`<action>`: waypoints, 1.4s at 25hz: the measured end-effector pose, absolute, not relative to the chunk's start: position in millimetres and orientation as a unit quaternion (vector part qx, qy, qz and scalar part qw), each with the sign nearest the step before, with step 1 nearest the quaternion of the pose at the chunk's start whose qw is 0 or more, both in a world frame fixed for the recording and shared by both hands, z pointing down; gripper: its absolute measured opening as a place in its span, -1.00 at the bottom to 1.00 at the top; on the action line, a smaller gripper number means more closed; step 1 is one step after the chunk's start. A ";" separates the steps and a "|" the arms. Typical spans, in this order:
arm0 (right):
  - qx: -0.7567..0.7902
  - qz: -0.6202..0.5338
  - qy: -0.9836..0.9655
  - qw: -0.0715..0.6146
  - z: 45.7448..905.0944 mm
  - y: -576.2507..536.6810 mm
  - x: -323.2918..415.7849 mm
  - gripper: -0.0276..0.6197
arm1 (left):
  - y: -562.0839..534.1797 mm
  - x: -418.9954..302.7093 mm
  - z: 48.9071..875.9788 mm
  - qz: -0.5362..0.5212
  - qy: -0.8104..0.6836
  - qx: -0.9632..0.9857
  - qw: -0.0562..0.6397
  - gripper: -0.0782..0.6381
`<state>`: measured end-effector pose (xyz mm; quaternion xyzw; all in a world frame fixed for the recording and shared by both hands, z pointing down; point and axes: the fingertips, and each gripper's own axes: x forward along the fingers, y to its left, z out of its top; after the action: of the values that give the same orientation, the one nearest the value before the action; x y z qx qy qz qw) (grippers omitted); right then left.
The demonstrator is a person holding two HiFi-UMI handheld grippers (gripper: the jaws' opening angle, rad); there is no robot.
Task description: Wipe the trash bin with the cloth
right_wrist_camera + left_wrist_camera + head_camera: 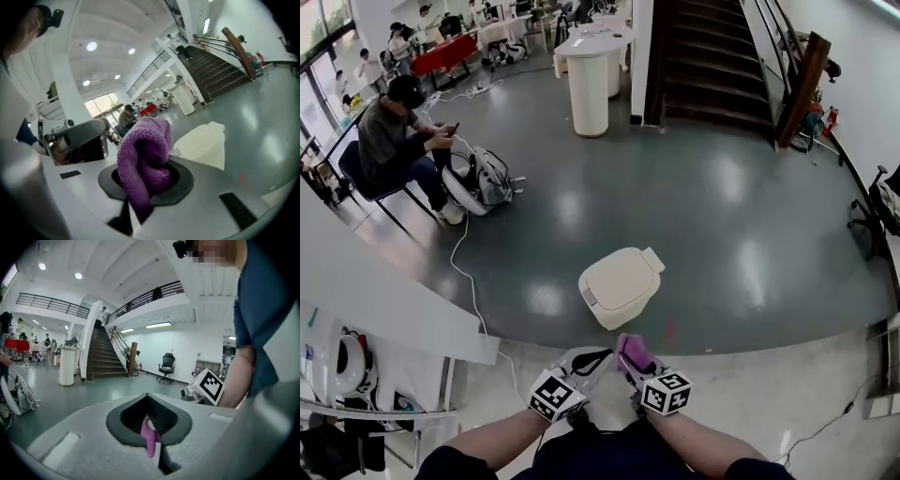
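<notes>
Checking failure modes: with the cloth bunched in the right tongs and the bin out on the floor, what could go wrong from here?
1. The purple cloth is bunched in the tongs of the right gripper; wiping pressure might pull it out.
2. The trash bin stands free on the glossy floor and could slide when pushed.
3. The left gripper is shut on a pink strip, so it likely can't steady the bin.

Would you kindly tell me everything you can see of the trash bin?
The trash bin is cream-coloured, apparently plastic, boxy with rounded corners. Its lid is shut, with a tab jutting from its far right edge. It stands on the dark grey floor, near the border with the paler floor; nothing else touches it.
</notes>
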<state>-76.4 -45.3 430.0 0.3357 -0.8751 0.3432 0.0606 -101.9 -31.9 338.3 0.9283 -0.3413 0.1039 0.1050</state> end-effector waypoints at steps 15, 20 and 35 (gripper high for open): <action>0.255 0.152 -0.952 0.078 269.4 5.4 -52.5 -0.68 | 27.5 -53.5 237.1 0.036 -0.312 0.947 0.066 -0.81; 0.268 0.133 -0.952 0.069 259.5 9.8 -47.6 -0.68 | 34.4 -49.0 230.4 0.024 -0.306 0.950 0.061 -0.81; 0.278 0.110 -0.952 0.063 254.2 27.6 -44.4 -0.69 | 48.1 -48.5 224.4 0.012 -0.307 0.950 0.055 -0.81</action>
<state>-44.4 27.6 254.2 0.2779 -0.9522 0.1096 0.0633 -48.5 48.1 224.4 0.9500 -0.3070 0.0118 0.0551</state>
